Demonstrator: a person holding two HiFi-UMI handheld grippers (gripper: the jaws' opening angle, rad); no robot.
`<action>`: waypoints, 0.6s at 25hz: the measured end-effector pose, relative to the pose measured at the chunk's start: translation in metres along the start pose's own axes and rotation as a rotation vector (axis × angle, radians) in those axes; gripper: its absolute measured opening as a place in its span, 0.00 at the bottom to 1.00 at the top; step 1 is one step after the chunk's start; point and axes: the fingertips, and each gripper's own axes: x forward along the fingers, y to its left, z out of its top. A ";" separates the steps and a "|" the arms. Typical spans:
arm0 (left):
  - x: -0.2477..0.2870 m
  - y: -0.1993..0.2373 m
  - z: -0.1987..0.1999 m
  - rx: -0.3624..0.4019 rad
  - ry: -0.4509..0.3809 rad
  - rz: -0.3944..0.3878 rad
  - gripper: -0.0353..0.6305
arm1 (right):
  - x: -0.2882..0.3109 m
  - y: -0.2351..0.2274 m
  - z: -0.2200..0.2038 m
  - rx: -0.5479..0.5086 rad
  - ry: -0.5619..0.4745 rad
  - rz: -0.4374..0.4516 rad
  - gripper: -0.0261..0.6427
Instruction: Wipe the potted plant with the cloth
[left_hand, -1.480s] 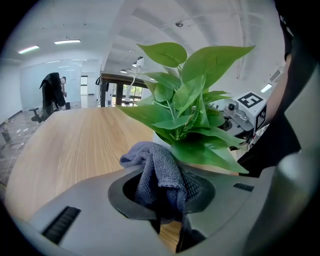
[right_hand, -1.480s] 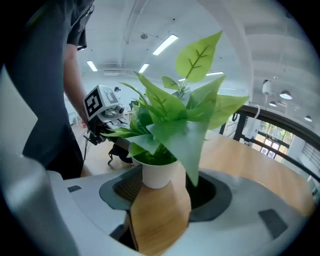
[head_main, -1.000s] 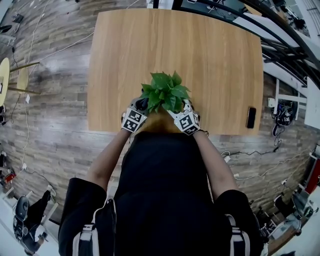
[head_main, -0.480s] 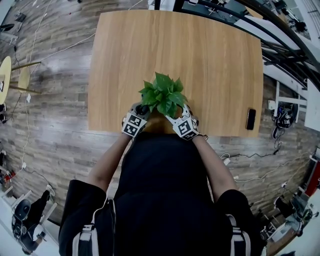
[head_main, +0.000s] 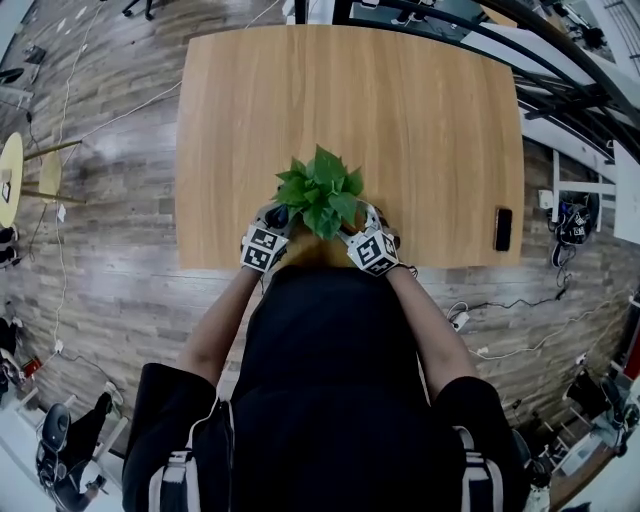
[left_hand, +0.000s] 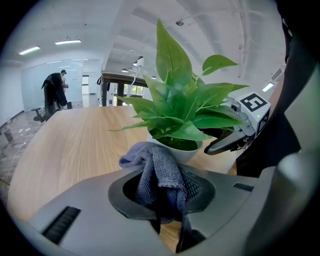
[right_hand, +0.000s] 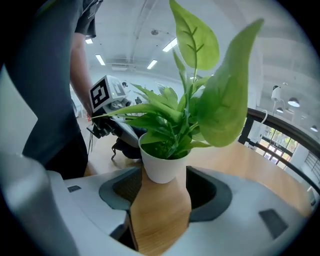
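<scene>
A leafy green plant (head_main: 322, 190) in a white pot (right_hand: 161, 164) stands near the table's front edge. My left gripper (left_hand: 162, 186) is shut on a grey-blue cloth (left_hand: 157, 170), which bunches up out of the jaws just short of the pot (left_hand: 176, 150) on the plant's left. My right gripper (right_hand: 162, 186) is open on the plant's right, and the pot's base sits at the mouth of its jaws. I cannot tell whether the pads touch the pot. In the head view the leaves hide the tips of the left gripper (head_main: 278, 220) and the right gripper (head_main: 358, 222).
The wooden table (head_main: 400, 110) stretches away beyond the plant. A dark phone (head_main: 503, 229) lies near its right front corner. Railings and cables border the table on the right. A person stands far off (left_hand: 54, 92) in the room.
Almost nothing has moved: both grippers stay at the plant's two sides, and the head view has shifted slightly.
</scene>
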 end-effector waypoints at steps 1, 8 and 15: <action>0.001 0.000 0.001 0.007 0.002 -0.004 0.23 | 0.001 -0.003 0.003 -0.004 -0.006 -0.003 0.42; 0.005 -0.004 0.006 0.051 0.010 -0.017 0.23 | 0.005 -0.007 0.019 0.001 -0.023 0.030 0.42; 0.000 -0.020 0.003 0.038 -0.007 -0.033 0.23 | 0.007 -0.007 0.020 0.020 -0.015 0.011 0.42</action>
